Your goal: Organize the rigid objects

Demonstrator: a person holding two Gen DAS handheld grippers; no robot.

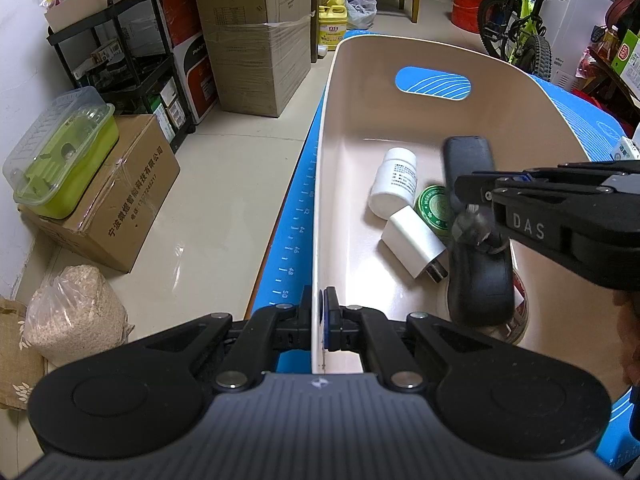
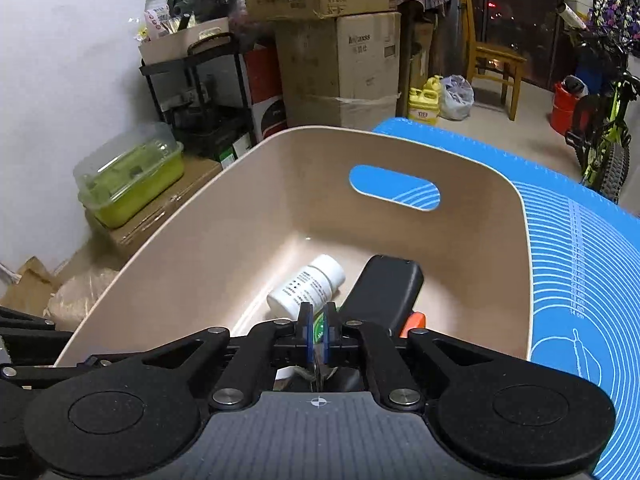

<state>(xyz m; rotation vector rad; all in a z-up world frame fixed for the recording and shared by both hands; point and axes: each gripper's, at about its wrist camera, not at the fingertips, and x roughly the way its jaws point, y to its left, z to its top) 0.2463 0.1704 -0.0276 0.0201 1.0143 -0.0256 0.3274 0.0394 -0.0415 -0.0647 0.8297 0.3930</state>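
Left gripper [image 1: 319, 320] clamps the beige bin's [image 1: 520, 92] near-left rim; right gripper [image 2: 316, 334] reaches level over the bin's right side, fingers pinched on a small metal key-like object [image 1: 474, 228] above the black remote [image 1: 476, 240].

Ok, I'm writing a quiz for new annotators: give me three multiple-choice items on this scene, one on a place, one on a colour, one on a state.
1. Where does the white bottle lie?
A. on a shelf
B. in the bin
C. on the floor
2. What colour is the mat?
A. blue
B. red
C. grey
3. The left gripper is:
A. open in the air
B. shut on the bin's wall
C. shut on the bottle

Key: B, it lies on the bin's floor; A, the mat is plainly blue; B, its fingers pinch the near wall.
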